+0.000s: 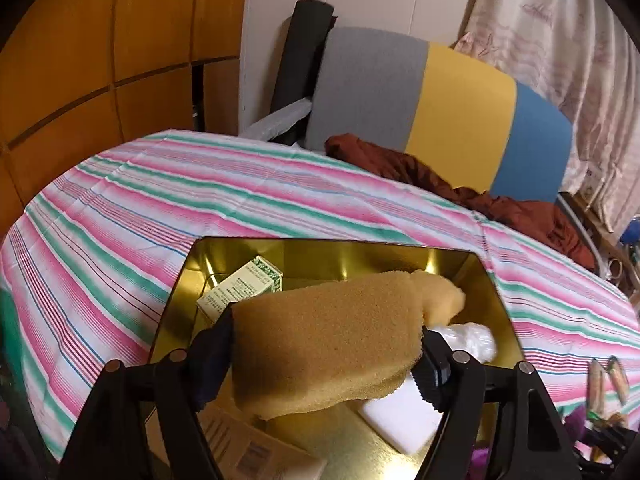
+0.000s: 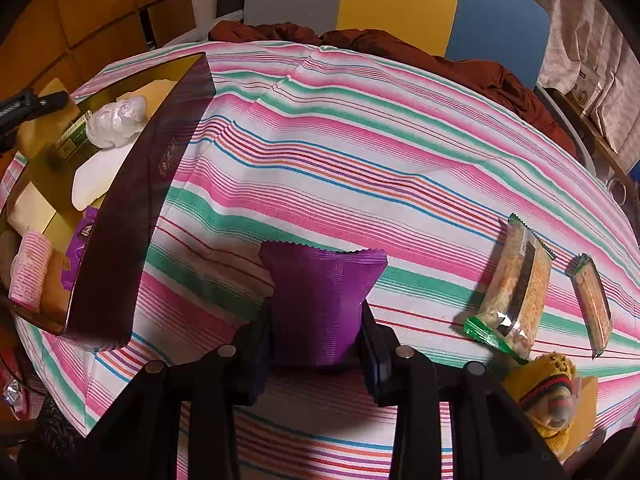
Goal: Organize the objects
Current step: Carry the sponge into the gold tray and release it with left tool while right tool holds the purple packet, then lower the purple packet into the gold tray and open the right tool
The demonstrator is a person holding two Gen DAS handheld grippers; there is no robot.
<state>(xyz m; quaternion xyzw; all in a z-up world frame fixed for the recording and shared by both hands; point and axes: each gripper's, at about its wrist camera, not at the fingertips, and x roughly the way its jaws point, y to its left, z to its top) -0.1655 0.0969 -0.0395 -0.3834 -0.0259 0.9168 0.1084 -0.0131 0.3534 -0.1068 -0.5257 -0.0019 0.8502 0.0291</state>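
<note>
Pink, green and white stripes run across the tablecloth (image 1: 200, 200) that covers the whole table.

The left claw (image 1: 324, 348) holds a big yellow-brown sponge (image 1: 328, 320). Both fingers touch its sides. The sponge hangs over an open tin (image 1: 184, 280) that is shiny gold inside and dark purple outside. In the tin, just past the sponge on the left, lies a small green and white box (image 1: 244, 288). On the right there is a crumpled ball of clear plastic (image 1: 468, 340). Under the sponge sits a flat white block (image 1: 404, 420), and a cardboard box (image 1: 256, 452) lies at the near end.

The right claw (image 2: 316, 320) is clenched on a purple packet (image 2: 324, 280). The packet stands up between the two fingers, with its zigzag edge on the far side. I cannot tell if it touches the cloth. The tin stands to its left, well apart. At the near end of the tin I see a pink ridged thing (image 2: 30, 264) and another purple packet (image 2: 78, 240).

To the right of the held packet, two snack bars lie on the cloth in clear wrappers with green ends, a big snack bar (image 2: 516, 284) and a thin snack bar (image 2: 592, 304). Near them sits a yellow knitted toy (image 2: 552, 396).

On the far side of the table, a red-brown cloth (image 1: 440, 176) is bunched up against a chair back (image 1: 440, 100) in grey, yellow and blue.
</note>
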